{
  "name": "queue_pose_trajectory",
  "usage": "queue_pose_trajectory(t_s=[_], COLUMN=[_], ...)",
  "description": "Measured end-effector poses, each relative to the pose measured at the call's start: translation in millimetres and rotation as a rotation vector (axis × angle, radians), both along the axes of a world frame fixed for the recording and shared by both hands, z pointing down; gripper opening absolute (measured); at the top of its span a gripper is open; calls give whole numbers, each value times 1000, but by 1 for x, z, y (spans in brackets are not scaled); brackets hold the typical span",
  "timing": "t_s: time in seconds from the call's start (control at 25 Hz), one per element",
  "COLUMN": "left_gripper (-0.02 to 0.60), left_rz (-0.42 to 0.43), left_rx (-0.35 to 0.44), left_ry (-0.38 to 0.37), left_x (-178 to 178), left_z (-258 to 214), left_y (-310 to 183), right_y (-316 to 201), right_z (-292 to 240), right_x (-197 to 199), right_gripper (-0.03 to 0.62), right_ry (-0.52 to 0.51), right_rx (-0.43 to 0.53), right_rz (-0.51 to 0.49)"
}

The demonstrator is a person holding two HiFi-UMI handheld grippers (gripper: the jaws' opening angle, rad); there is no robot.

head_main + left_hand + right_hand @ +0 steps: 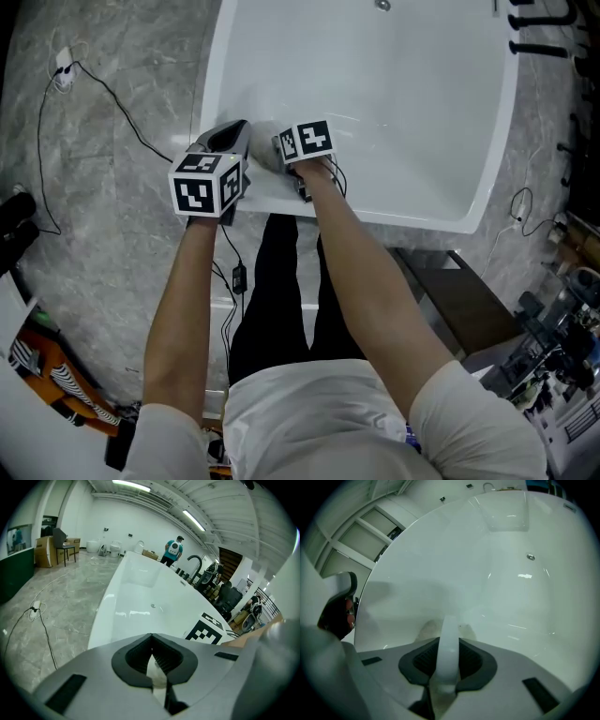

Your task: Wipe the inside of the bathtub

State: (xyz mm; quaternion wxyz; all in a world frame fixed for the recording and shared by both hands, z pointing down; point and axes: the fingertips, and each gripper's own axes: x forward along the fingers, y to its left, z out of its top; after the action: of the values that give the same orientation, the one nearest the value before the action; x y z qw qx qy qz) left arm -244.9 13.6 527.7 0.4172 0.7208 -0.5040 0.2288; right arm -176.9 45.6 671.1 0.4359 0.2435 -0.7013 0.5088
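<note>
The bathtub runs lengthwise straight away from the person, with the drain up at the far end. Both grippers are at the tub's near rim, by its left corner. The right gripper is clamped on a white cloth, and the strip sticks up between the jaws and points into the tub, against the near inner wall. The left gripper is just beside it, pinched shut on a white scrap that looks like the same cloth.
</note>
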Motion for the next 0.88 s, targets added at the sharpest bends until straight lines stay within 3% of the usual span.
queue_pose_trajectory(t_s=[0.88], left_gripper=[12], left_rz=[82], left_rx=[-77], left_ry=[4], left_x=[65], left_z=[27], left_y=[2], right_y=[-8], right_z=[7], right_x=[99], right_gripper=[95], right_ry=[79], right_rx=[-3], right_rz=[52])
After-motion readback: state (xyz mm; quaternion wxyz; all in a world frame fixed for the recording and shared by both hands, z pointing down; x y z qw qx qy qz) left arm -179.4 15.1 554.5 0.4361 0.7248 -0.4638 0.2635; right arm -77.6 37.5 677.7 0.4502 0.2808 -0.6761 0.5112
